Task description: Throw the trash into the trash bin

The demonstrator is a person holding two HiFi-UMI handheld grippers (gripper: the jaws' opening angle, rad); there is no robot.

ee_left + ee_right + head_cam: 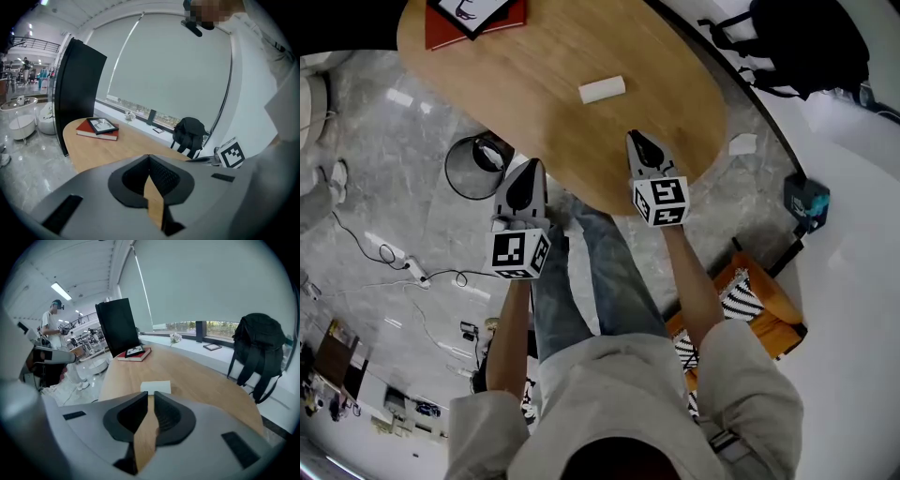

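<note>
The trash, a white folded piece of paper [602,90], lies flat near the middle of the oval wooden table [544,84]. In the right gripper view the paper [156,386] sits just beyond the jaw tips. The trash bin [478,166], a black wire basket, stands on the floor by the table's left edge. My left gripper [531,171] hovers at the table's near edge, right beside the bin, shut and empty [149,157]. My right gripper [636,141] is over the table's near edge, a short way short of the paper, shut with nothing in it [151,395].
A red book with a framed picture [473,17] lies at the table's far end. A black backpack [806,42] rests by the window ledge. A white scrap [742,144] and a blue box [807,202] lie on the floor right of the table, with an orange seat [773,305] nearer me.
</note>
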